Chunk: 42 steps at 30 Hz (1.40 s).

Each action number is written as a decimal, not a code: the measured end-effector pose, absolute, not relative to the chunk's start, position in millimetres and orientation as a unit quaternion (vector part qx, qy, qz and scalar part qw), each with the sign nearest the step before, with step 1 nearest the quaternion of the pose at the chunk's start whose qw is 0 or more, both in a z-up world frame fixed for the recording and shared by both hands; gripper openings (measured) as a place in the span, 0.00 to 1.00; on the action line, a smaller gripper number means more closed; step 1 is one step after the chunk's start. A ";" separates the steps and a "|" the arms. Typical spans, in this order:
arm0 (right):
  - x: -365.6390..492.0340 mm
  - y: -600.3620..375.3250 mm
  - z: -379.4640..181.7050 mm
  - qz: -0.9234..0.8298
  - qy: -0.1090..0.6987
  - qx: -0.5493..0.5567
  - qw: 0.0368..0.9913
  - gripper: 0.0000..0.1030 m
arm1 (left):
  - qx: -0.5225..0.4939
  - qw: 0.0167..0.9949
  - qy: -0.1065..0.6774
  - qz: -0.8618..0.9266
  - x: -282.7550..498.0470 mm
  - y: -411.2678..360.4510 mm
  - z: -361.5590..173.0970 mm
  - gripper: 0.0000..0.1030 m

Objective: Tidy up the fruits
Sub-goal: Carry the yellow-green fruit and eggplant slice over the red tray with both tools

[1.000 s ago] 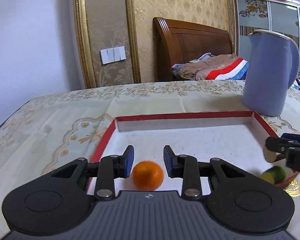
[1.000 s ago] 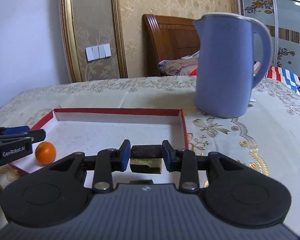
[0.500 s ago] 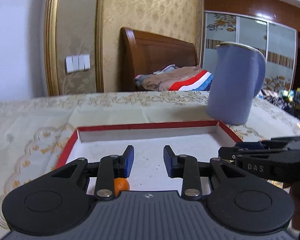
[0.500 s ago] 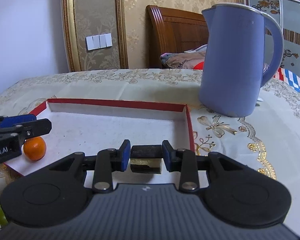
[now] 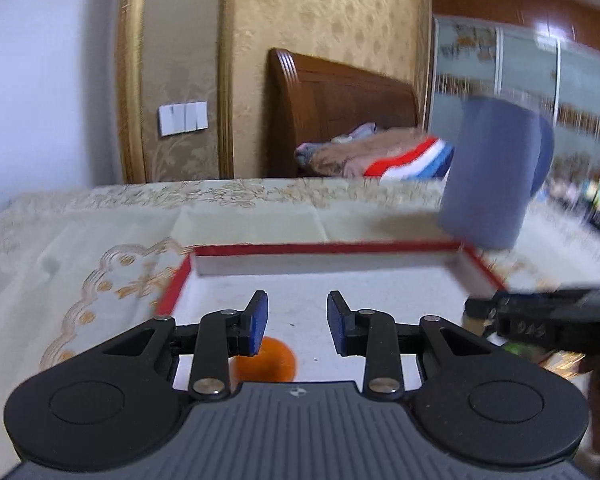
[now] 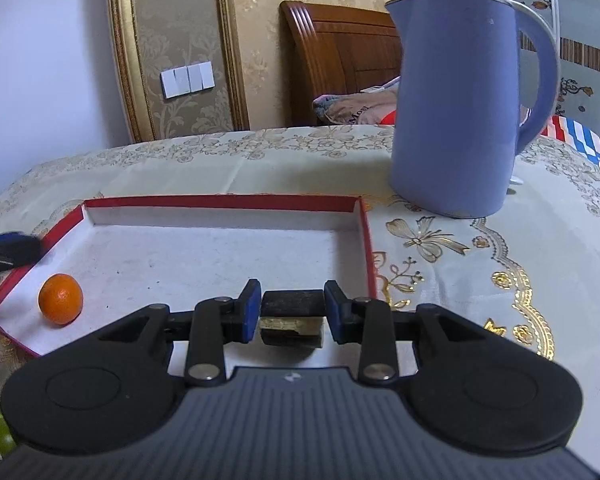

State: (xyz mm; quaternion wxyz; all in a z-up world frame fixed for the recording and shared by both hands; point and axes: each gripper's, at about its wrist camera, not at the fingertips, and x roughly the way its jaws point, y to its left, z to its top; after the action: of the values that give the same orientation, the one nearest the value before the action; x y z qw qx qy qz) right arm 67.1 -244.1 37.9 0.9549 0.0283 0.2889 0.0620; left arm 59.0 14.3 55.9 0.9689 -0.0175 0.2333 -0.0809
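The orange (image 6: 60,299) sits in the near left corner of the red-rimmed tray (image 6: 224,201); it looks light, round and prone to roll, best pinched across its middle. The left gripper (image 5: 297,322) hangs over it with nothing between its narrowly parted pads. The right gripper (image 6: 292,312) is clamped on a dark block (image 6: 293,304), possibly a stiff gold-edged box.
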 end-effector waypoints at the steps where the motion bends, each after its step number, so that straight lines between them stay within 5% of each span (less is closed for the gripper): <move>1: 67.7 -245.7 38.0 0.062 0.290 0.032 0.955 0.31 | -0.024 0.969 0.232 -0.087 48.2 28.5 60.8 0.31; 7: 70.1 -242.0 35.9 0.070 0.299 0.036 0.951 0.31 | -0.008 0.955 0.284 -0.086 -9.3 81.8 48.5 0.32; 11: 66.0 -236.2 33.7 0.070 0.298 0.030 0.951 0.31 | -0.010 0.949 0.307 -0.077 -20.8 89.2 26.6 0.50; 24: 65.4 -241.8 34.7 0.069 0.299 0.044 0.951 0.31 | 0.018 0.944 0.328 -0.036 -19.1 80.5 -1.6 0.50; 27: 63.7 -240.0 33.9 0.069 0.299 0.038 0.951 0.31 | 0.006 0.944 0.330 -0.030 -15.6 82.1 -0.5 0.30; 42: 70.3 -237.0 38.5 0.053 0.287 0.031 0.956 0.31 | 0.009 0.965 0.260 -0.041 28.0 36.7 58.1 0.29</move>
State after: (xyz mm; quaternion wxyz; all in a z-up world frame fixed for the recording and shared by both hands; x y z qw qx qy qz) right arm 70.3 -237.0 38.5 0.9560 0.0311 0.2871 0.0526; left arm 28.0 36.7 58.1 0.9647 0.0095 0.2598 -0.0410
